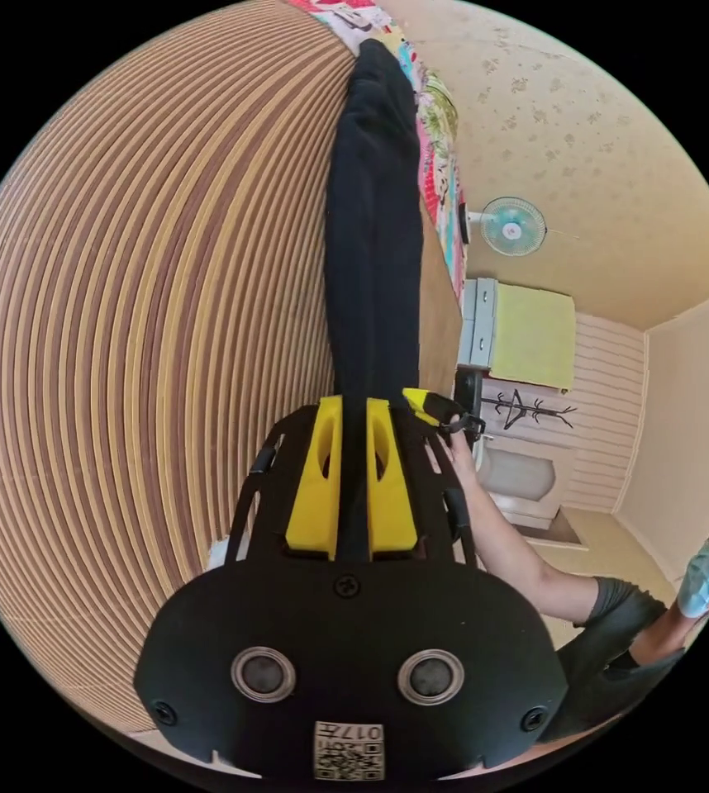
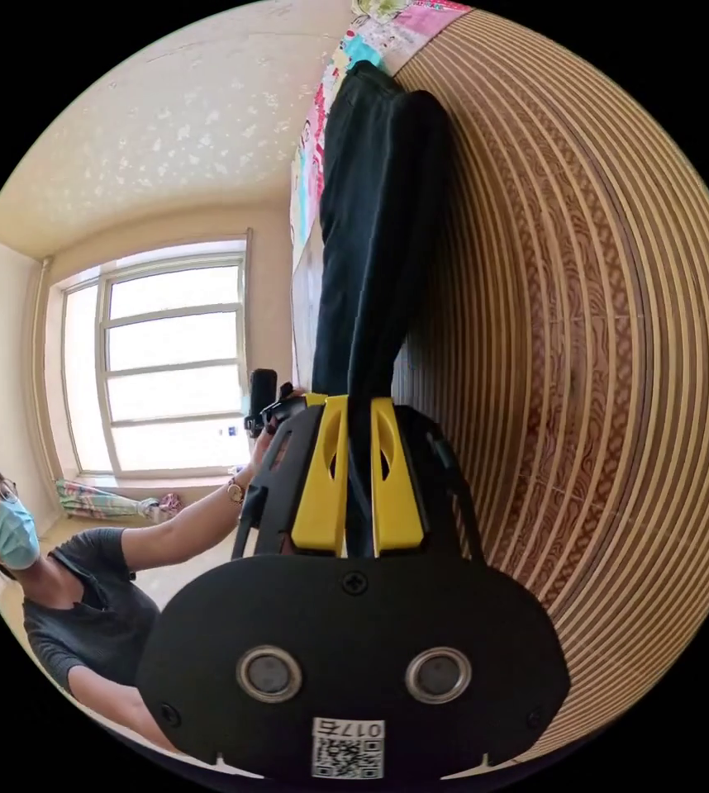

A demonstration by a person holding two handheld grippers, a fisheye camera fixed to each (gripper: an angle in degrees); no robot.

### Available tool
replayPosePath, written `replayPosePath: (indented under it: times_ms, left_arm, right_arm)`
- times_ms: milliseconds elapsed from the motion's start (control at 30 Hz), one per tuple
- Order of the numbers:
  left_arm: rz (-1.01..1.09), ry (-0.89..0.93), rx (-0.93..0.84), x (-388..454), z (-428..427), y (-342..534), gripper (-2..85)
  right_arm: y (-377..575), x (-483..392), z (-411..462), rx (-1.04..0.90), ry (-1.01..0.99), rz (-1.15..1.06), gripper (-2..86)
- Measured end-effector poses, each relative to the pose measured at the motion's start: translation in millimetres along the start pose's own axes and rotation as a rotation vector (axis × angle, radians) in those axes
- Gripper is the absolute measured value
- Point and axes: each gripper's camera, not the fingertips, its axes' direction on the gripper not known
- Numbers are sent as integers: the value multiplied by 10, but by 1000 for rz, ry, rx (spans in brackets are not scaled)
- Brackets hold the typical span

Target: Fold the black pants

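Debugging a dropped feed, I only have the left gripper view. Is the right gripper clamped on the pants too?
Observer: Yes. In the right gripper view the right gripper has both yellow jaws closed on the black pants.
Operator: What's on the side my view lacks?
Observer: A big window, bright with daylight.
Operator: Anything under it?
Observer: A striped cloth bundle lies on the floor below the window.
Operator: Where do the pants lie there?
Observer: Against the striped mat, running away from the jaws.
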Motion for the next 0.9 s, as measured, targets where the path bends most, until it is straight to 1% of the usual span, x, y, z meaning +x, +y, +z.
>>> replayPosePath:
  times_ms: [33,100,167,200,267,300,367,400,467,500,567,633,733,800,900]
  left_arm:
    - [45,40,15,122,-81,161,50]
    - [114,133,33,319,-218,456,49]
    - [215,244,36,646,-416,977,49]
    - [239,268,32,736,-461,1129,49]
    - [317,321,21,1108,-641,1773,47]
    - [334,330,22,1209,-690,1938,47]
    - [396,331,40,1652,-898,2553,45]
    - [415,326,44,1780,-952,2693,45]
    - [516,302,60,2350,-1168,3165,45]
    - [544,296,63,2492,-1219,3253,45]
    - [680,276,71,3103,-1416,3518,45]
    - [790,261,100,3534,-1565,3627,47]
    - [950,230,163,4135,-1724,3658,47]
    - [962,193,184,4330,-1725,3510,48]
    - [825,100,193,4271,-1534,2965,48]
  right_arm:
    - [139,-147,-53,15,-50,-43,35]
    - [406,-446,-144,23,-86,-112,27]
    - [747,-849,-224,23,-82,-204,21]
    - [979,-1113,-261,18,-78,-250,18]
    - [1322,-1497,-292,1,-75,-319,15]
    - [1538,-1733,-310,-9,-75,-359,13]
    - [1816,-2060,-356,-16,-100,-410,12]
    - [1957,-2270,-399,-18,-125,-447,11]
    - [2109,-2592,-475,-18,-160,-512,9]
    - [2180,-2829,-537,-14,-168,-566,9]
    - [2251,-3210,-638,-2,-154,-674,8]
    - [2278,-3688,-783,45,-124,-825,8]
    - [2144,-4018,-882,121,-37,-925,8]
    - [1930,-3999,-860,161,45,-918,8]
    - [1322,-3571,-673,168,171,-774,8]
